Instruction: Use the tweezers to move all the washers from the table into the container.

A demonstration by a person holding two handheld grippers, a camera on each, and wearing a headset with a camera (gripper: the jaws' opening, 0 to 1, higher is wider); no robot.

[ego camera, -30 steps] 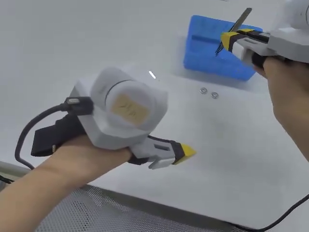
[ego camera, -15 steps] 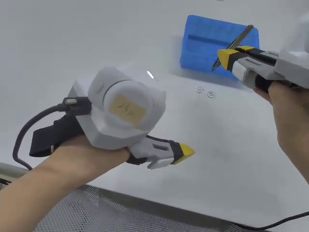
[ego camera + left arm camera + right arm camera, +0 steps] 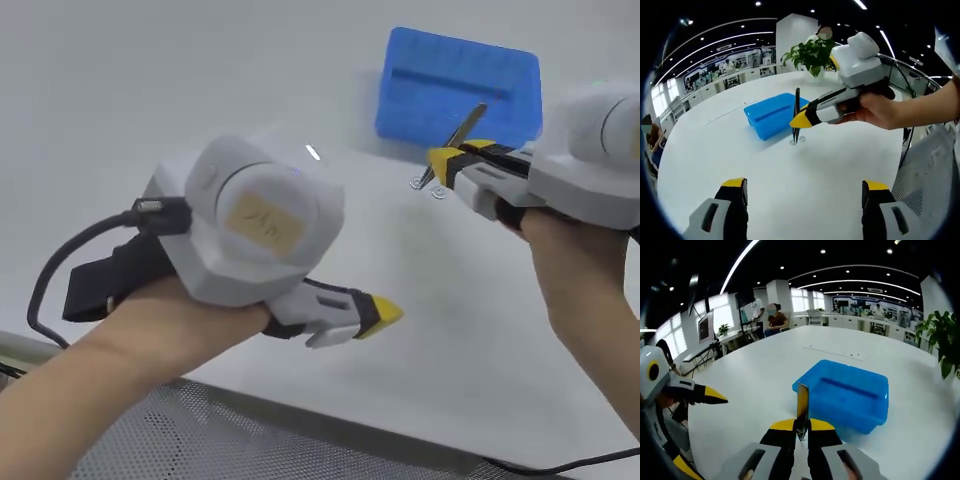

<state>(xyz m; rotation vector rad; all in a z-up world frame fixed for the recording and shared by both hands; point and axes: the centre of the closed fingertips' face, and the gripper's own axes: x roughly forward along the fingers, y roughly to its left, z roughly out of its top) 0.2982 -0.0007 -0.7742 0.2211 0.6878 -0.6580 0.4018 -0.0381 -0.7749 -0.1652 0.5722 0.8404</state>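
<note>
White table (image 3: 480, 300) bore washers (image 3: 437, 193) just beside the container (image 3: 460, 85). Right gripper (image 3: 440, 160) pinched tweezers (image 3: 466, 124), steeply slanted, tips down at the washers; left gripper (image 3: 385, 314) gaped, well apart from the container.

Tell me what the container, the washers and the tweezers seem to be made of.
Container: likely moulded plastic, uniform matte blue with rounded edges. Washers: probably metal, small grey rings with a faint glint. Tweezers: seemingly metal, thin dark grey blades with dull sheen, clamped in the right hand-held gripper.
</note>
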